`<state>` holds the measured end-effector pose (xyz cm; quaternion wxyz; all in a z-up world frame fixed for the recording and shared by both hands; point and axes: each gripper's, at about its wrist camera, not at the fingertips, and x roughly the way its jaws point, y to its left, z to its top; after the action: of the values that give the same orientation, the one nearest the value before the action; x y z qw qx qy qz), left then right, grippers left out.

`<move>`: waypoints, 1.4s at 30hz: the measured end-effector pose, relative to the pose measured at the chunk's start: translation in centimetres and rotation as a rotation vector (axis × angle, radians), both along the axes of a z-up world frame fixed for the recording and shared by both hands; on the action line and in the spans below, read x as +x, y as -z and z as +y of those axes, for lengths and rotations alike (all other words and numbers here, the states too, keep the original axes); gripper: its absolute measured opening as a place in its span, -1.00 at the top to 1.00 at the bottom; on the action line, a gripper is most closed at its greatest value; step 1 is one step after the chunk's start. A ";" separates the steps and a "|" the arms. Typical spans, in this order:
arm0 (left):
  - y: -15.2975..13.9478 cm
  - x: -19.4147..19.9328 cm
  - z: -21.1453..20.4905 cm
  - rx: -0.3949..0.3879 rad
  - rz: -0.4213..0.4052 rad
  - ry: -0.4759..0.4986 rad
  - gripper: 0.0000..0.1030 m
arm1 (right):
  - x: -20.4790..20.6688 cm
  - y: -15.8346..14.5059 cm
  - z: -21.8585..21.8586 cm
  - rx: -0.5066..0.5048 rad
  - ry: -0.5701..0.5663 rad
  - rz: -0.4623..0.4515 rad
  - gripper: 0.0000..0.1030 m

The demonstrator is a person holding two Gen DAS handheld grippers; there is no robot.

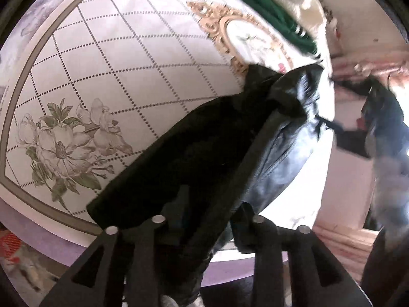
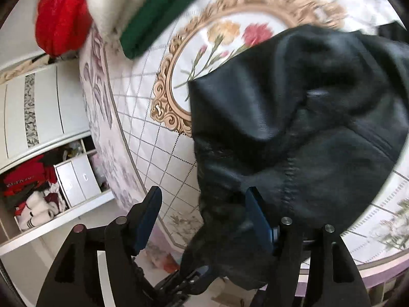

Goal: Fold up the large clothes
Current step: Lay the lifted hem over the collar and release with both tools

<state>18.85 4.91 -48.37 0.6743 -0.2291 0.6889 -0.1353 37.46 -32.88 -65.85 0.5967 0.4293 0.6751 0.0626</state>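
Black leather jacket (image 2: 294,128), right of frame centre on the patterned bed cover (image 2: 158,153), draped across the right gripper (image 2: 204,204), whose fingers (image 2: 150,212) stand wide apart, one buried in its folds. In the left wrist view the jacket (image 1: 199,153) runs from the bottom centre to the upper right, and the left gripper (image 1: 207,220) is clamped on its hem. Open wardrobe shelf (image 2: 33,192), lower left, holding red and white clothes.

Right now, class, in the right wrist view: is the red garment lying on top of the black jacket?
No: the red garment sits at the bed's far corner, well apart from the black jacket.
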 end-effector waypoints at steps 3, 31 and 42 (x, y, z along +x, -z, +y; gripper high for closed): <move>-1.1 0.2 0.7 -0.036 -0.060 -0.062 -0.73 | -1.1 -0.2 -0.1 -0.077 -0.025 -0.012 -0.36; 9.3 6.1 -0.8 0.401 -0.010 -0.072 -0.92 | -2.0 -0.1 -1.9 -0.280 -0.157 -0.131 0.10; 5.2 4.8 -1.7 0.495 -0.087 -0.028 -0.91 | 7.4 4.7 -0.1 -0.319 -0.229 -0.063 0.10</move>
<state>23.64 3.22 -53.61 0.7407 -0.0604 0.6681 0.0373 44.85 -32.99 -70.60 0.6669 0.2475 0.7019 0.0358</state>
